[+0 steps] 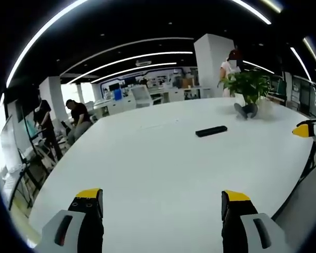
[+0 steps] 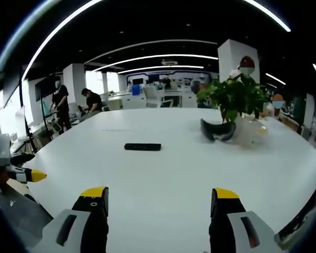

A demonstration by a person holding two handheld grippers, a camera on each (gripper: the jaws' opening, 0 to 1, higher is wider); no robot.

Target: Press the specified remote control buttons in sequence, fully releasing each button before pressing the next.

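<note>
Left gripper (image 1: 161,203) jaws wide apart and holding nothing, right gripper (image 2: 159,200) likewise, black remote control (image 2: 142,147) lying flat mid-table (image 1: 147,168), potted plant (image 2: 230,100) far right.

Open-plan office, large white meeting table (image 1: 163,174), desks with monitors (image 1: 147,95), ceiling light strips (image 2: 152,57)

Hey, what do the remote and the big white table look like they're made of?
The remote looks like matte black plastic: a thin, flat, dark bar with no glint, though it is too small to be sure. The table seems a smooth white laminate or painted top: an even, seamless surface with a soft sheen and faint reflections under the plant.
</note>
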